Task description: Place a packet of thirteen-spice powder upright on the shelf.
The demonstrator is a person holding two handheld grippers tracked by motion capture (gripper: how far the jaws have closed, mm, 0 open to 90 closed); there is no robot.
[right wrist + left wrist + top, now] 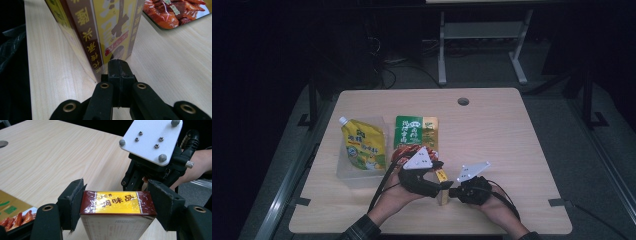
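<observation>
room dim, table (512, 150) lit from overhead, dark floor around | high view soft and grainy | gripper views brighter, box (117, 206) wrap catches glare | box print blurs close up in right gripper view

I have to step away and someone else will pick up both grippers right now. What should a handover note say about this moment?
Left gripper: jaws either side of the top of the yellow and brown box, pads at or very near its ends; a firm clamp cannot be confirmed.
Right gripper: jaws shut with nothing between them, tips at the box's lower edge.
The box stands upright on the table, near the front edge. A green snack packet lies flat behind it; a yellow spout pouch rests in a clear tray at the left.
Done: box reached and steadied.
Left: lifting or placing it; nothing shows where it goes.
</observation>
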